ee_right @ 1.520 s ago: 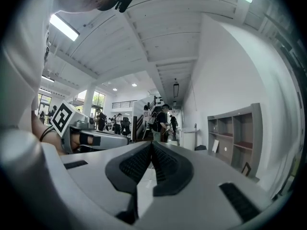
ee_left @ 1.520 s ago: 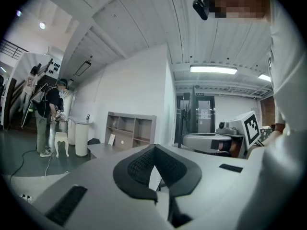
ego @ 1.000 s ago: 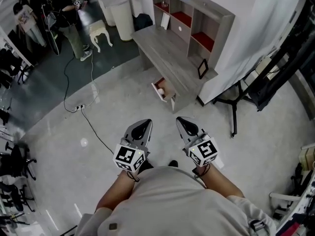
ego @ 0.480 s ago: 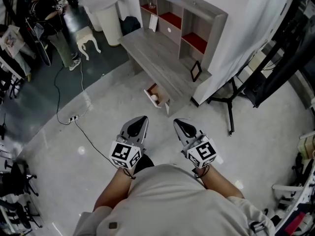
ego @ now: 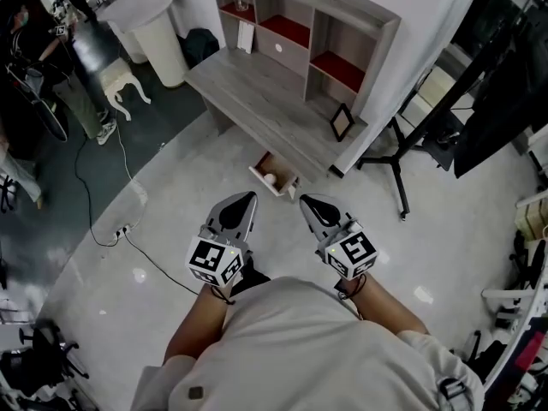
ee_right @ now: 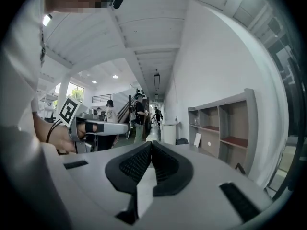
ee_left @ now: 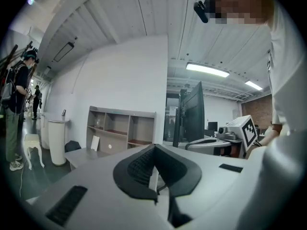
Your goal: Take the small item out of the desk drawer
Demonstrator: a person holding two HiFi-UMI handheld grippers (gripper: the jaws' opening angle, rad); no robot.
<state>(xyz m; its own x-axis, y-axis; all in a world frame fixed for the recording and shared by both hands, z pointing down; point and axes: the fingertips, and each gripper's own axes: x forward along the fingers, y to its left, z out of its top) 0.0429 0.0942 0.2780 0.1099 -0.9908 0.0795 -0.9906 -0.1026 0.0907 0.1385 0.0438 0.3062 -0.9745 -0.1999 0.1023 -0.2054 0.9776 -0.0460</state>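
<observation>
A grey desk (ego: 274, 114) with a shelf unit stands ahead against a white wall. Its small drawer (ego: 276, 175) hangs open at the front edge, with a small pale round item (ego: 271, 179) inside. My left gripper (ego: 242, 202) and right gripper (ego: 310, 205) are held side by side close to my body, just short of the drawer. Both are shut with nothing between the jaws. The desk's shelves (ee_left: 120, 132) show in the left gripper view, and the shelves (ee_right: 221, 131) also in the right gripper view.
A small picture frame (ego: 342, 123) leans on the desk's right end. A black stand (ego: 396, 166) rises to the right of the desk. A white bin (ego: 154, 26), a white stool (ego: 120, 81) and a floor cable (ego: 128, 221) are on the left, with people beyond.
I have walked closer to the desk: the drawer and desk now sit nearer to both grippers. The grippers stay shut and keep their place in front of me.
</observation>
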